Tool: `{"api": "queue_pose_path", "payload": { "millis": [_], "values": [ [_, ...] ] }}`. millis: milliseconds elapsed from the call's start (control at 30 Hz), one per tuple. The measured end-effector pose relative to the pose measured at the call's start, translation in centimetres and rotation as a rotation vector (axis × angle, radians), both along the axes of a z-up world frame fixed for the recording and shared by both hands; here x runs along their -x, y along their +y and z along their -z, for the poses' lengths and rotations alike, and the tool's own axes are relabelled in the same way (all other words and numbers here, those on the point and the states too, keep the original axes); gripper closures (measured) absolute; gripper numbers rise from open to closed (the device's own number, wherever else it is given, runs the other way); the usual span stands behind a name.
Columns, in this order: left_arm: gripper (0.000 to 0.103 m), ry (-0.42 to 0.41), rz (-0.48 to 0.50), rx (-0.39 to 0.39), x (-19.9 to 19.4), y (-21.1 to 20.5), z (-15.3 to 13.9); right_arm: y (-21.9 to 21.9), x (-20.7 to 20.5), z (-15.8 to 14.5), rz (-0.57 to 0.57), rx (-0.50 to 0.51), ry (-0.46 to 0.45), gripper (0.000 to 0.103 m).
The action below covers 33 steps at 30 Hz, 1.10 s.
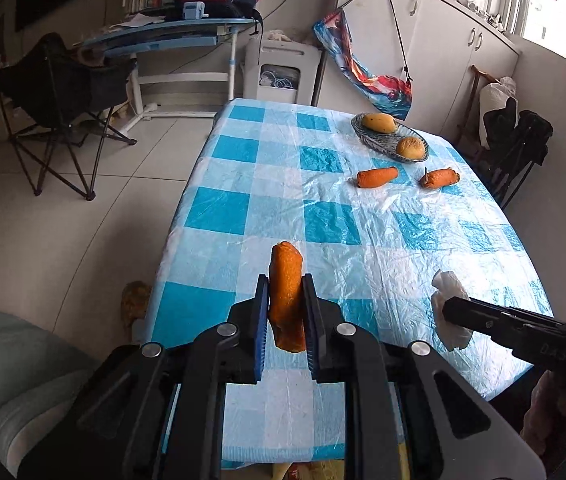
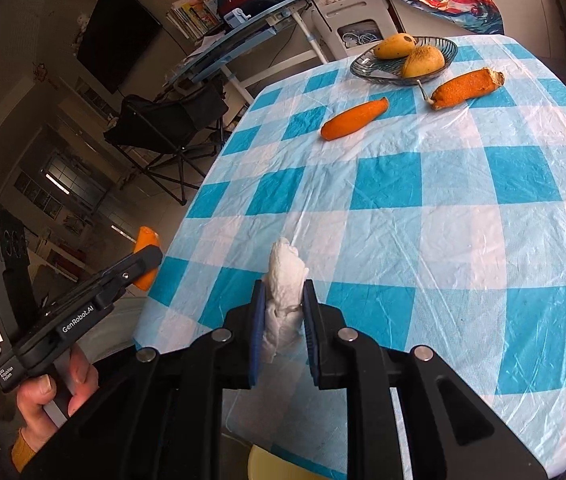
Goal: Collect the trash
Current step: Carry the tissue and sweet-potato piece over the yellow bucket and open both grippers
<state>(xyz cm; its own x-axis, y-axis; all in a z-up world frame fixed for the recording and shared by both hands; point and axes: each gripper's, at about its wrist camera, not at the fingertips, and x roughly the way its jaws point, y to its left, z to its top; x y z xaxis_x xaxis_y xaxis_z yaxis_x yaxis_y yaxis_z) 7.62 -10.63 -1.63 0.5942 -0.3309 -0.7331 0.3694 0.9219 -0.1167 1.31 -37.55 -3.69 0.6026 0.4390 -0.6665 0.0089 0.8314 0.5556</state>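
My left gripper (image 1: 285, 292) is shut on an orange peel piece (image 1: 286, 288) and holds it above the near edge of the blue-and-white checked table (image 1: 323, 224). My right gripper (image 2: 283, 292) is shut on a crumpled white tissue (image 2: 285, 280) above the table's near edge; the tissue also shows in the left wrist view (image 1: 449, 312). Two more orange peel pieces lie on the cloth: one (image 1: 377, 177) (image 2: 353, 119) and one with a stalk (image 1: 440, 178) (image 2: 467, 88). The left gripper and its peel (image 2: 145, 256) show at the left of the right wrist view.
A glass dish (image 1: 375, 142) (image 2: 367, 66) at the far end holds two yellow fruits. A folding chair (image 1: 59, 92), a blue desk (image 1: 171, 36) and a white unit (image 1: 279, 68) stand beyond the table. Cabinets line the right wall. A yellow object (image 2: 275, 464) lies below the near edge.
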Motion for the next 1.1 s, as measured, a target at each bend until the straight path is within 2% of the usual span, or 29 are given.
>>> {"api": "queue_pose_path", "payload": {
  "millis": [400, 1100],
  "values": [
    [0.087, -0.068, 0.028, -0.016, 6.3, 1.0, -2.9, 3.0, 6.1, 0.1, -0.042, -0.041, 0.0, 0.083],
    [0.087, -0.117, 0.029, -0.002, 11.8, 3.3, -5.0, 5.2, 11.5, 1.0, -0.087, 0.004, 0.031, 0.083]
  ]
}}
